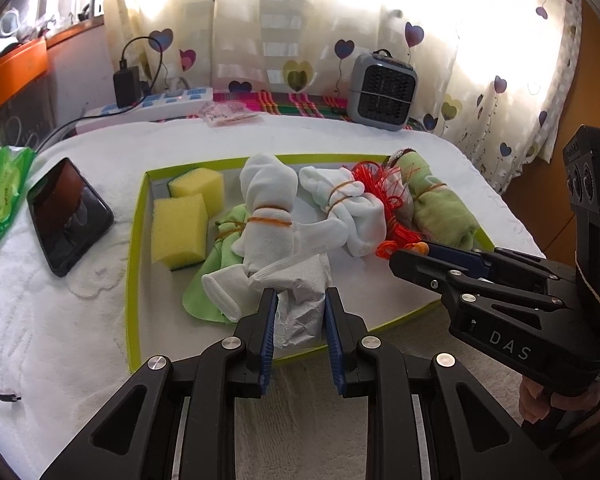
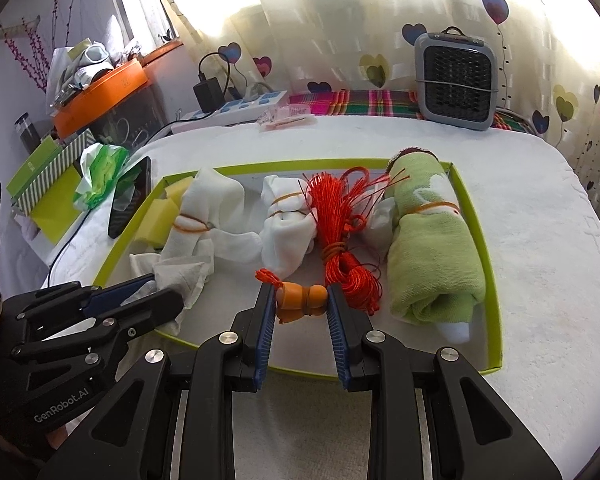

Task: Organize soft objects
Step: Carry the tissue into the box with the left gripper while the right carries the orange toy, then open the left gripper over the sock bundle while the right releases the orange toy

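A shallow box with a lime-green rim (image 1: 134, 248) (image 2: 496, 280) lies on the white-towelled table. In it are two yellow sponges (image 1: 178, 230), white sock bundles (image 1: 266, 216) (image 2: 288, 224) bound with rubber bands, a green cloth (image 1: 216, 264), a rolled green towel (image 2: 432, 248) and a red tassel (image 2: 340, 236). My left gripper (image 1: 301, 308) is shut on a crumpled white tissue (image 1: 302, 300) at the box's near edge. My right gripper (image 2: 300, 304) is shut on the tassel's orange bead (image 2: 304, 298). Each gripper shows in the other's view: the right gripper (image 1: 410, 258), the left gripper (image 2: 160, 292).
A black phone (image 1: 66, 216) and a green-and-white plastic bag (image 1: 4, 188) lie left of the box. A power strip (image 1: 156, 104) with charger and a grey fan heater (image 2: 456, 80) stand at the back by the curtain. A hand (image 1: 540, 400) holds the right gripper.
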The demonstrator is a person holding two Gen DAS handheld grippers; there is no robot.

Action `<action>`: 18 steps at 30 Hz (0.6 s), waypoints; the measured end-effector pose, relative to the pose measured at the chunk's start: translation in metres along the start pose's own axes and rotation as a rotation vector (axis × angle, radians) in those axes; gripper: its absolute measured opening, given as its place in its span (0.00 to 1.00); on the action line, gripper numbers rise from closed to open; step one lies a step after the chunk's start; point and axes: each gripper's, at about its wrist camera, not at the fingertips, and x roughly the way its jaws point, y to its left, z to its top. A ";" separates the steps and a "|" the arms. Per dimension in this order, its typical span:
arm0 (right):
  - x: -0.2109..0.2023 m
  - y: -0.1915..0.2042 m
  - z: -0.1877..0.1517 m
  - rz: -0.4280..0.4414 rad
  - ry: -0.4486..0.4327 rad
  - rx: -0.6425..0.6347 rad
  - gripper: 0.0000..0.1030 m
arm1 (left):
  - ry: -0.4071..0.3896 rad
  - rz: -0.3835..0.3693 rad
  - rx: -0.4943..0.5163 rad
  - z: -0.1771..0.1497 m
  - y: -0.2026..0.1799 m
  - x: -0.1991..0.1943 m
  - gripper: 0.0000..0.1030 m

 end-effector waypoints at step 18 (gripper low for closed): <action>0.009 0.002 0.000 -0.016 0.030 -0.027 0.27 | 0.009 0.015 -0.021 0.000 0.004 0.003 0.28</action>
